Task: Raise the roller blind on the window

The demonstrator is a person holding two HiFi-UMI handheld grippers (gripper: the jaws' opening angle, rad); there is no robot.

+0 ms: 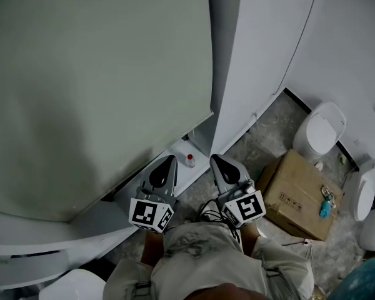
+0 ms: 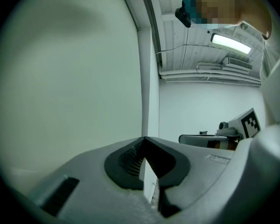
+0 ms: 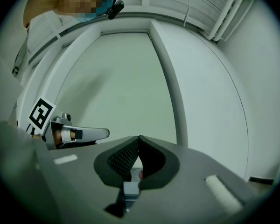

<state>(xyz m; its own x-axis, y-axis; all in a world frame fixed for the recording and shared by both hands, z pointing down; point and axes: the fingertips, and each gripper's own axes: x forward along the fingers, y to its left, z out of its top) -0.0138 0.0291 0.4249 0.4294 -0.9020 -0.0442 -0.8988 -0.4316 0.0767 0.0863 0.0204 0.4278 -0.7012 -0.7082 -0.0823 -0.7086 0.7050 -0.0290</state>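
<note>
Grey blind (image 1: 94, 92) btm edge near L gripper (image 1: 170, 159).

A dim, even, greenish light is seen throughout. A ceiling lamp (image 2: 231, 43) is blown out to glare in the left gripper view. A soft shadow is cast on the blind (image 1: 94, 74). Both gripper views are bent and darkened at the edges.

Matt, smooth roller blind (image 1: 94, 86); cardbd box (image 1: 300, 195); rough floor (image 1: 269, 130).
</note>
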